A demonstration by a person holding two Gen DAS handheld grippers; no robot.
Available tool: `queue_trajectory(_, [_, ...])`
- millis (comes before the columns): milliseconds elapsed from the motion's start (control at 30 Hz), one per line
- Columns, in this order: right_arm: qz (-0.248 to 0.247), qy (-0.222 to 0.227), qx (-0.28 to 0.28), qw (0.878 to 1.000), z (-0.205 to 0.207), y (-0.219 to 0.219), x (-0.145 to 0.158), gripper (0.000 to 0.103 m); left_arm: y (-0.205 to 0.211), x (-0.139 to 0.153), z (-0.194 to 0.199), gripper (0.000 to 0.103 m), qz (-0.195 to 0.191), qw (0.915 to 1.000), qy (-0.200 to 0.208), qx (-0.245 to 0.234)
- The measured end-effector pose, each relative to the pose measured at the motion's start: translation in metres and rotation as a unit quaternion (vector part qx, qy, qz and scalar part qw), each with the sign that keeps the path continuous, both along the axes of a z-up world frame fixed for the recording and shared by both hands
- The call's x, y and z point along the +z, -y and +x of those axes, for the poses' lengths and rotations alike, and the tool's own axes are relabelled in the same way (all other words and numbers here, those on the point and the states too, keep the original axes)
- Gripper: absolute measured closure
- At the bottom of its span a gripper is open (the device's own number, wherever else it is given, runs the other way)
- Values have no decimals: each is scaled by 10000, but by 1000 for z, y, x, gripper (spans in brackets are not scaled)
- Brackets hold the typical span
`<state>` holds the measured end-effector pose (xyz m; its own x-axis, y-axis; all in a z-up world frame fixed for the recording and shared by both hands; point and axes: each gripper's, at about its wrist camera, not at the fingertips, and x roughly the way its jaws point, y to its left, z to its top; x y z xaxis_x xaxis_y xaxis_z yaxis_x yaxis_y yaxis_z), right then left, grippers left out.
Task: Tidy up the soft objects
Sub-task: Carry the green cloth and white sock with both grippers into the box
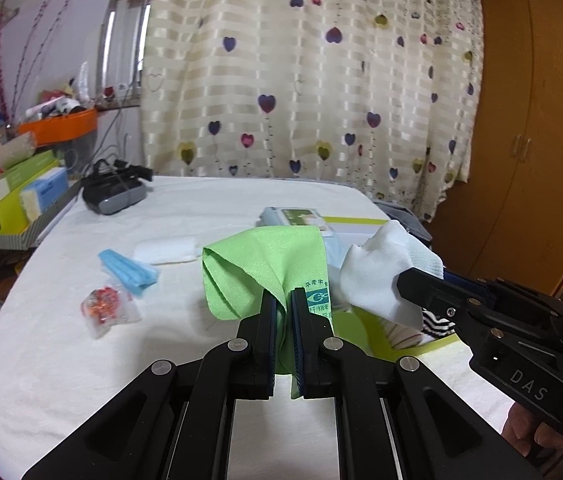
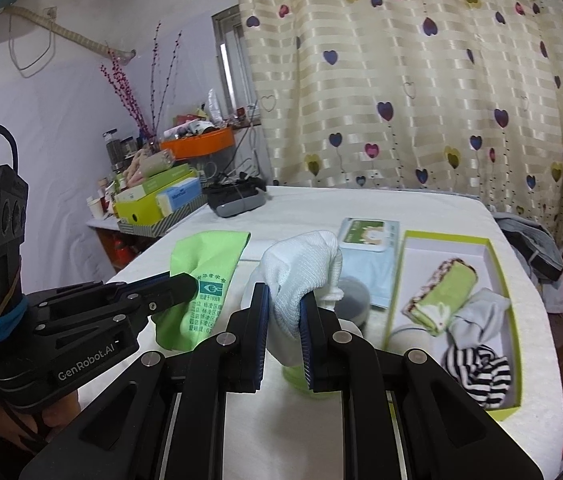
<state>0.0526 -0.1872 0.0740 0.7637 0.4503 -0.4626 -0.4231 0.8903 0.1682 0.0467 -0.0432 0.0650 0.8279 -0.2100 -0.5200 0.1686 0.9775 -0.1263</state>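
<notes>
My left gripper (image 1: 282, 300) is shut on a light green cloth (image 1: 257, 264) with printed text, held above the white table. It also shows in the right wrist view (image 2: 197, 280). My right gripper (image 2: 284, 300) is shut on a white sock (image 2: 301, 268), held beside the green cloth; the sock shows in the left wrist view (image 1: 381, 276). To the right lies an open green-rimmed box (image 2: 515, 320) holding a rolled green sock (image 2: 445, 292), a grey sock (image 2: 477, 312) and a striped sock (image 2: 477, 372).
A blue face mask (image 1: 129, 270), a white pad (image 1: 165, 250) and a small plastic packet (image 1: 107, 308) lie on the table (image 1: 61, 360) at left. A wipes pack (image 2: 369, 234), a dark headset (image 2: 235, 200), a cluttered side shelf (image 2: 161, 200), and a curtain behind.
</notes>
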Motion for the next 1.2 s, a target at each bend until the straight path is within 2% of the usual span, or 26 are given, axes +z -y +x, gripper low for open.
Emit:
queue_trajectory(667, [52, 46, -925, 9957, -6, 87, 3, 88, 78, 11, 14, 96, -12, 9960, 96, -888])
queue_trajectory(900, [71, -259, -1126, 9933, 8, 109, -17, 88, 99, 1, 26, 96, -5, 9937, -74, -1120])
queue_trajectory(1200, [-16, -927, -1233, 9880, 38, 129, -60, 88, 123, -15, 44, 96, 72, 9907, -343, -1313])
